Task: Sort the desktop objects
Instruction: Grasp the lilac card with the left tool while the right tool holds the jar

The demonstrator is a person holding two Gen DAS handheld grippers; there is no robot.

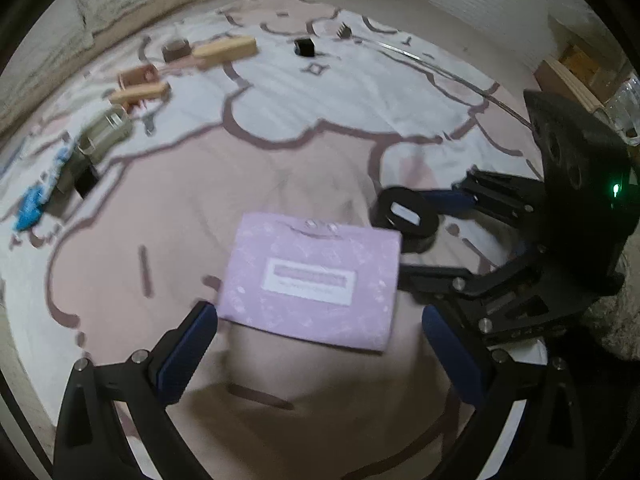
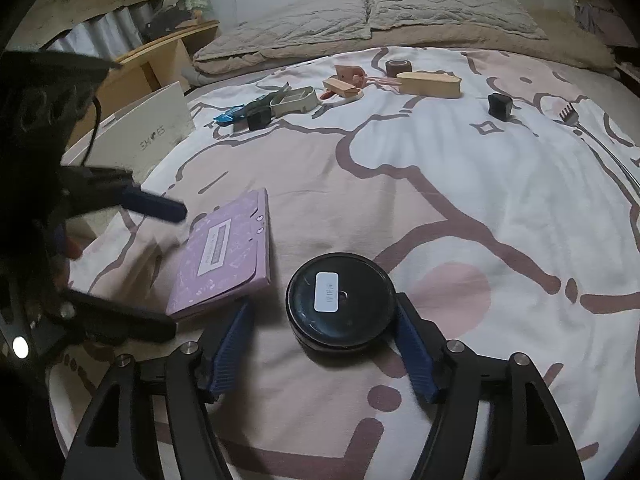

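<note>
Right gripper (image 2: pixel 324 344) half open around the black round tin (image 2: pixel 341 306), right pad touching, left clear. Left gripper (image 1: pixel 320 352) wide open, empty, lilac box (image 1: pixel 314 284) just ahead.

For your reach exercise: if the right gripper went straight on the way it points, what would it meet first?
Most likely the round black tin, lying on the bedsheet between the right gripper's open fingers.

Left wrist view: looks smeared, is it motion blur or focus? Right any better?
Left wrist: likely motion blur; the purple booklet label is unreadable and the far clutter streaks. Right wrist: sharper; the round tin and its white sticker have crisp edges. Both: dim light, strong fisheye bending at the rims.
</note>
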